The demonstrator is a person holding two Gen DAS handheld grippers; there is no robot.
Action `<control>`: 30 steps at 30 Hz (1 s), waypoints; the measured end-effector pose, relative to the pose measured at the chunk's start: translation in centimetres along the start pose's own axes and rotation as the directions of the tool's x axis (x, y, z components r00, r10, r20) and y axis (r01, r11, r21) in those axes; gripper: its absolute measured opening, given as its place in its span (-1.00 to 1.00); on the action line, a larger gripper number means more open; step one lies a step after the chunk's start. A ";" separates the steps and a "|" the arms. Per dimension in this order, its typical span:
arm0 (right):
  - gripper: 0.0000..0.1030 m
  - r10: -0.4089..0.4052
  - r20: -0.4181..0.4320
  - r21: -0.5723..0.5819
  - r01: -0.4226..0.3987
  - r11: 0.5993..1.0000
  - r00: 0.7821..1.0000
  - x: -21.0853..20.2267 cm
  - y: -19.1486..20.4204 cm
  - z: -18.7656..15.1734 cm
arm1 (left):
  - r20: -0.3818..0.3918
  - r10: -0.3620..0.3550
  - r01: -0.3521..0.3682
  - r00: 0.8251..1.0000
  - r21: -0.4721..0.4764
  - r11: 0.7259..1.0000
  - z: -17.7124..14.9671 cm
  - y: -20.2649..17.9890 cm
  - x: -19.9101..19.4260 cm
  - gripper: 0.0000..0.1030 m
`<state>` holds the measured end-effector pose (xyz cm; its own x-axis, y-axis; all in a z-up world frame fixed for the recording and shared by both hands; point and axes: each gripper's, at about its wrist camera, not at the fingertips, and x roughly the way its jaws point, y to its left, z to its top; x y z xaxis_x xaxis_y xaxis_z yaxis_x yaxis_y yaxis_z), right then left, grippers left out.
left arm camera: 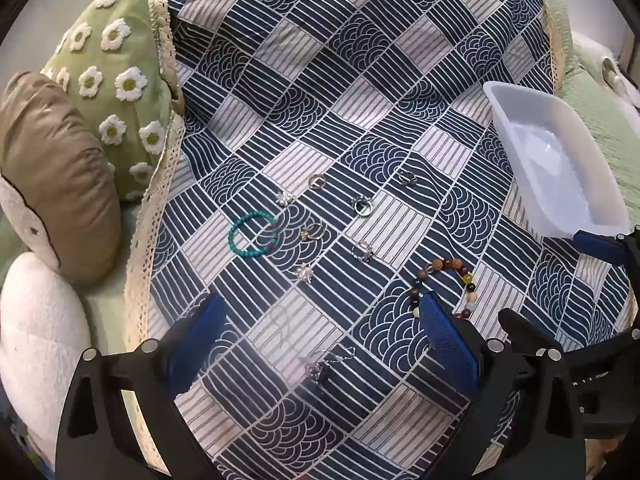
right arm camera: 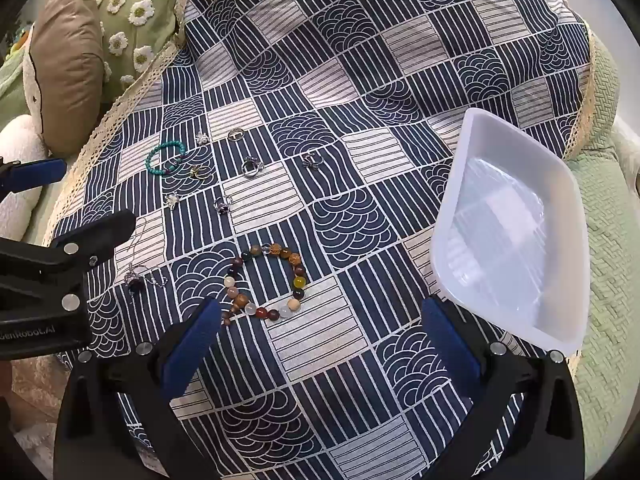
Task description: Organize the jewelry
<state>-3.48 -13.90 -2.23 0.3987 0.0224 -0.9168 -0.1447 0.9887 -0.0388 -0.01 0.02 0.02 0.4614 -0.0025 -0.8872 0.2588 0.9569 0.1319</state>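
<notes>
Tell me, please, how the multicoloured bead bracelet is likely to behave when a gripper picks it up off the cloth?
The multicoloured bead bracelet is a loop of separate round beads, so it will probably sag and dangle rather than hold its ring shape. Its smooth, glossy beads may slip between the right gripper pads. If pushed, it would likely bunch up on the patterned cloth rather than roll away.

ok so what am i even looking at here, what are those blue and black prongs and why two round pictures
The prongs are hand-held grippers: a person holds one in each hand. Each carries a wide-angle camera looking along its blue fingers, hence two round pictures. One is from the left gripper, the other from the right gripper. Both are open and hold nothing. Below lies a blue patterned cloth with jewelry on it: a multicolored bead bracelet, a turquoise bead bracelet, several rings and a thin necklace. A white plastic tray sits to the right.
</notes>
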 end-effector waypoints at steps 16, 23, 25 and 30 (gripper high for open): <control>0.92 0.002 0.001 0.000 -0.002 1.000 1.000 0.1 0.1 -0.1 | -0.015 -0.002 0.002 1.000 -0.007 1.000 0.0 -0.3 -0.3 0.81; 0.92 0.002 0.000 -0.001 -0.002 1.000 1.000 0.1 0.1 -0.1 | -0.019 -0.005 0.005 1.000 0.002 1.000 -0.1 -0.1 0.3 0.81; 0.92 0.002 -0.001 -0.001 -0.002 1.000 1.000 0.2 0.1 -0.1 | -0.020 -0.005 0.005 1.000 0.004 1.000 -0.1 -0.1 0.4 0.81; 0.92 0.003 -0.003 -0.004 -0.003 1.000 1.000 0.5 0.1 -0.2 | -0.022 -0.007 0.007 1.000 0.004 1.000 -0.2 -0.1 0.4 0.81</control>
<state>-3.51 -13.82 -2.75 0.3953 0.0251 -0.9182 -0.1500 0.9880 -0.0375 0.02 -0.04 -0.42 0.4413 -0.0028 -0.8974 0.2654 0.9557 0.1276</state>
